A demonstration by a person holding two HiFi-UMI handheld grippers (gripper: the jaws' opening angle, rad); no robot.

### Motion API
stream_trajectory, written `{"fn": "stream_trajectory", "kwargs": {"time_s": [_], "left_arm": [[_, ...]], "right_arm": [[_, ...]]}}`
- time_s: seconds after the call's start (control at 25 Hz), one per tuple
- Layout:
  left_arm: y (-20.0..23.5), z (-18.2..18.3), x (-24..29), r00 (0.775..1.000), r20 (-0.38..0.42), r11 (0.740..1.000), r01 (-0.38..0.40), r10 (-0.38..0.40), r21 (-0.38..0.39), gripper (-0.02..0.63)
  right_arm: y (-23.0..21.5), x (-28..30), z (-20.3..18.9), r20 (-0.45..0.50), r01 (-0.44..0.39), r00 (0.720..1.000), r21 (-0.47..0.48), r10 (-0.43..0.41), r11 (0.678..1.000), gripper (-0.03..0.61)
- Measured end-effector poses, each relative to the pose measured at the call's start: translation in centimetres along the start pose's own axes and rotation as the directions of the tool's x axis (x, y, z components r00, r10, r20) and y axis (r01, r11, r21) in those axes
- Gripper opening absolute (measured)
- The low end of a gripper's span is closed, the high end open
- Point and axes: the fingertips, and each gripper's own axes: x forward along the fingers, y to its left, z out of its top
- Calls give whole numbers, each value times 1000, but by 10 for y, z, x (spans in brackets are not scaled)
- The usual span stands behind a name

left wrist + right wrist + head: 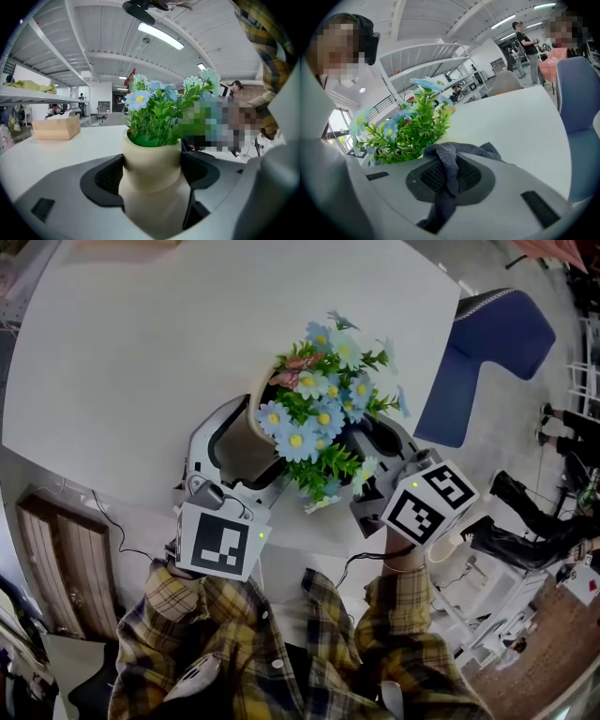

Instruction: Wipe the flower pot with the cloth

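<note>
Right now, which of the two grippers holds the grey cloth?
The right gripper, shut on the dark grey cloth; the left gripper clamps the cream flower pot.

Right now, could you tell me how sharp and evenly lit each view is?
Head view: evenly lit, pot and table sharp, edges bent by fisheye. Left gripper view: pot crisp, ceiling lamp glares. Right gripper view: cloth sharp, dark vignette at the corners.
</note>
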Motion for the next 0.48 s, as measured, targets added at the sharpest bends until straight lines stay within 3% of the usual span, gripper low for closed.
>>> {"fn": "stream_trajectory", "kwargs": {"time_s": [0.24,0.48], "left_arm": [[0,-4,2,999,-13,999,42,-42,18,403],[-1,-5,1,994,-11,994,111,-110,14,403]], "right_arm": [[-14,13,16,-44,-19,999,-71,16,997,15],[-15,26,31,-145,-143,982,-162,120,976,15]]}}
